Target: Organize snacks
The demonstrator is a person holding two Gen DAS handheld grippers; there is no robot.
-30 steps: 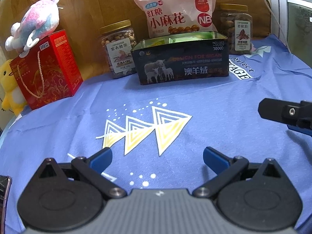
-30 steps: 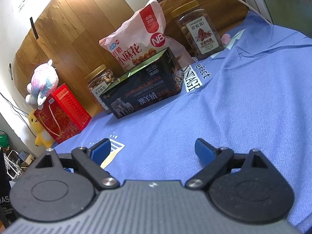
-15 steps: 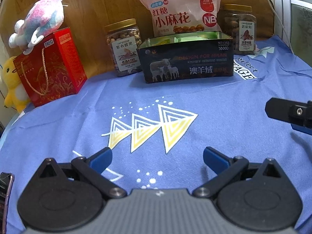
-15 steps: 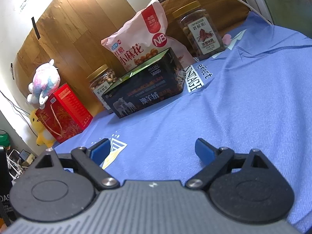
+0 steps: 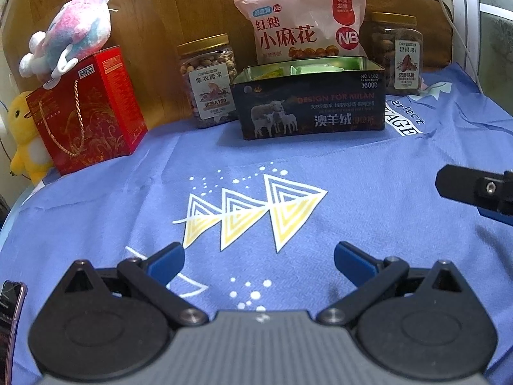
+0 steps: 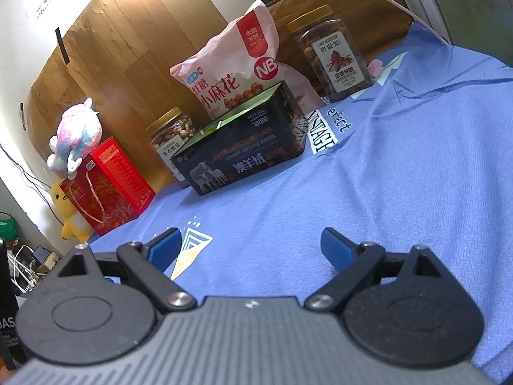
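Observation:
A dark open tin [image 5: 309,109] with sheep on its side stands at the back of the blue cloth and holds green and yellow packets [image 5: 307,69]; it also shows in the right wrist view [image 6: 243,157]. Behind it lean a pink snack bag [image 5: 304,29] and two nut jars, one left [image 5: 208,80], one right [image 5: 397,57]. My left gripper [image 5: 259,261] is open and empty, low over the cloth well in front of the tin. My right gripper [image 6: 250,246] is open and empty too; part of it shows at the right edge of the left wrist view [image 5: 477,192].
A red gift box [image 5: 86,112] stands at the back left with a pink plush toy [image 5: 70,45] on top and a yellow duck toy [image 5: 24,138] beside it. A wooden board [image 5: 160,16] backs the row. A phone [image 5: 9,308] lies at the near left edge.
Both grippers have drawn back slightly from the row of snacks, which sits a little lower and more central in view. Both stay open and empty.

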